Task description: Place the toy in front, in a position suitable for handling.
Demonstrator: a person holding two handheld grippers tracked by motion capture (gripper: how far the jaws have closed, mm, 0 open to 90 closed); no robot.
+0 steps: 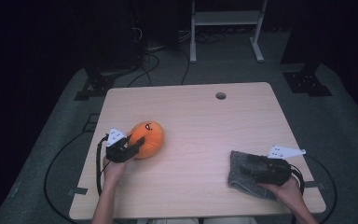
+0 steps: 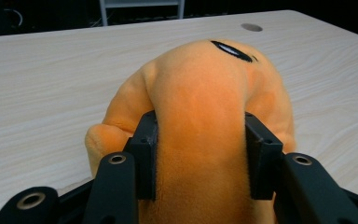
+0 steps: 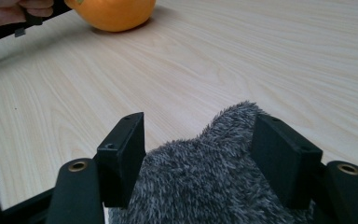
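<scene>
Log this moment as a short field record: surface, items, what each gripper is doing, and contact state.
surface: light wooden table with a round hole near its far edge
item 1: orange plush toy, left of centre, resting on the table
item 2: grey fuzzy cloth, near the right front edge
left gripper: jaws pressed into the orange plush toy from both sides
right gripper: jaws on either side of the grey fuzzy cloth; squeeze unclear
lifted: neither item

A light wooden table (image 1: 205, 121) with a round hole (image 1: 221, 95) near its far edge stands on a grey carpet (image 1: 335, 121). Behind it are a white metal frame (image 1: 226, 28) and black cables (image 1: 149, 60). The room beyond is dark.
</scene>
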